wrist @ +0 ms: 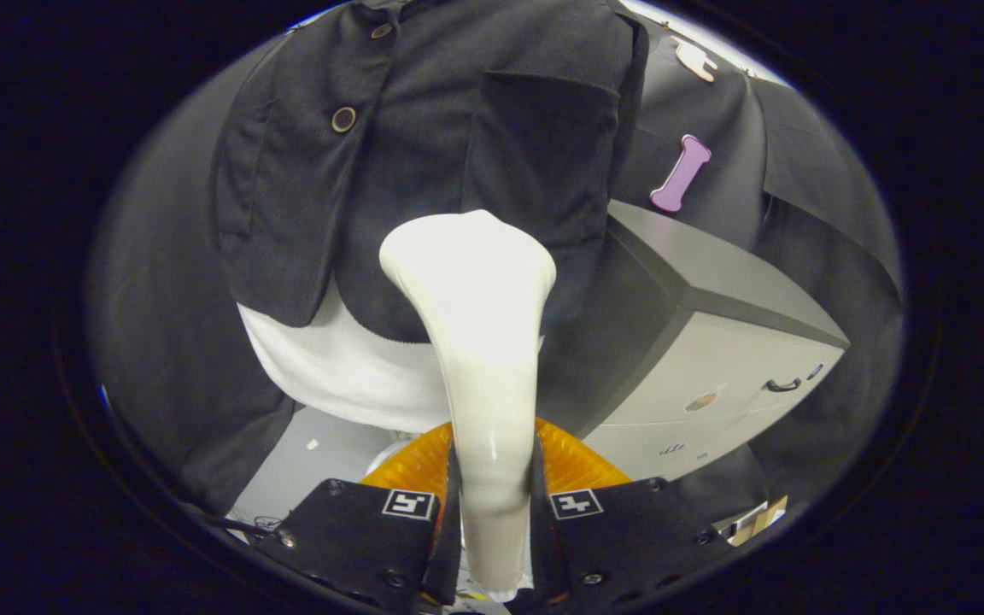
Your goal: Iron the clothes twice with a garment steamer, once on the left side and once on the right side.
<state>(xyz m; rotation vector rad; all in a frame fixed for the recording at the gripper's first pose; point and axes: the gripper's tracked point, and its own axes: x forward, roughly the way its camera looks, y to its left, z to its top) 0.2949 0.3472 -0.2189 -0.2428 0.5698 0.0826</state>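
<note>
Clamping the garment steamer by its handle, the jaws of the gripper press on it from both sides, its long axis running straight ahead toward twelve o'clock; the flared head lies against the lower front of the dark jacket, below the chest pocket; the button placket stands off at about eleven o'clock, so the other side calls for a shift that way, I judge.

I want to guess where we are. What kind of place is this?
Probably an indoor recording booth. A dark jacket hangs before a black cloth wall, a grey cabinet stands beside it, and the hand-held gripper grips a white garment steamer.
</note>
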